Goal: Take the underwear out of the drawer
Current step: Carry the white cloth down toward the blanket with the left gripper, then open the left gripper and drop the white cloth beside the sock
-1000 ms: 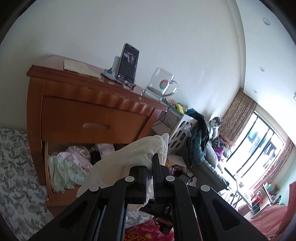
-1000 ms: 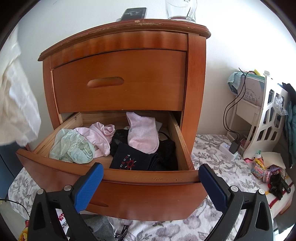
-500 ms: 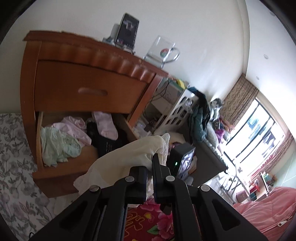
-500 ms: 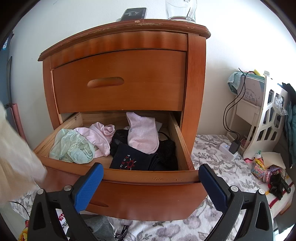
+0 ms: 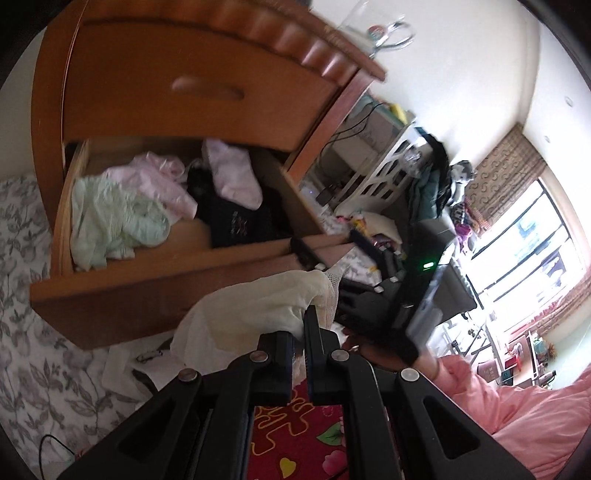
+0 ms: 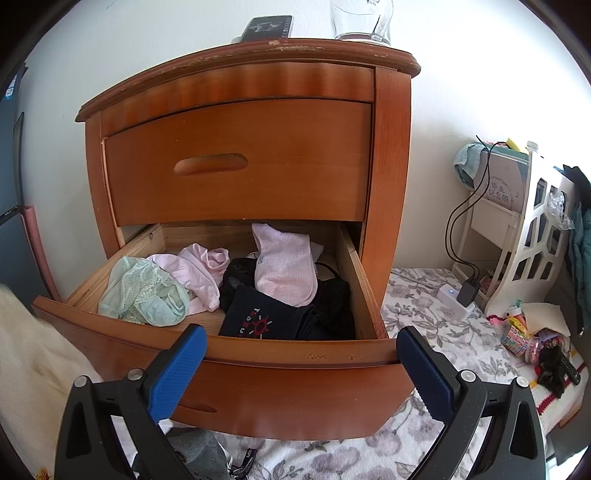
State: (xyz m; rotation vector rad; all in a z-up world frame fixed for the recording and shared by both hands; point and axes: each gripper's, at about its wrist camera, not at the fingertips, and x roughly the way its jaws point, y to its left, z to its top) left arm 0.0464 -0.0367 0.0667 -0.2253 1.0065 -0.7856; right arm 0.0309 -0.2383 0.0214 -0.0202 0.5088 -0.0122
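My left gripper is shut on cream underwear, which hangs in front of and below the open lower drawer of the wooden nightstand. The same cream cloth shows at the left edge of the right wrist view. The drawer holds mint-green underwear, a pink pair, a pale pink sock and dark garments. My right gripper is open, its blue pads just in front of the drawer's front panel, holding nothing.
The upper drawer is closed. A phone and a glass mug stand on top. A white rack with cables, a charger and small clutter sit to the right on floral bedding. A pink sleeve is lower right.
The left gripper has carried the cream underwear down and away from the drawer; its view tilted and swung lower. The cloth slid down the left edge of the right wrist view. The right gripper stayed still.
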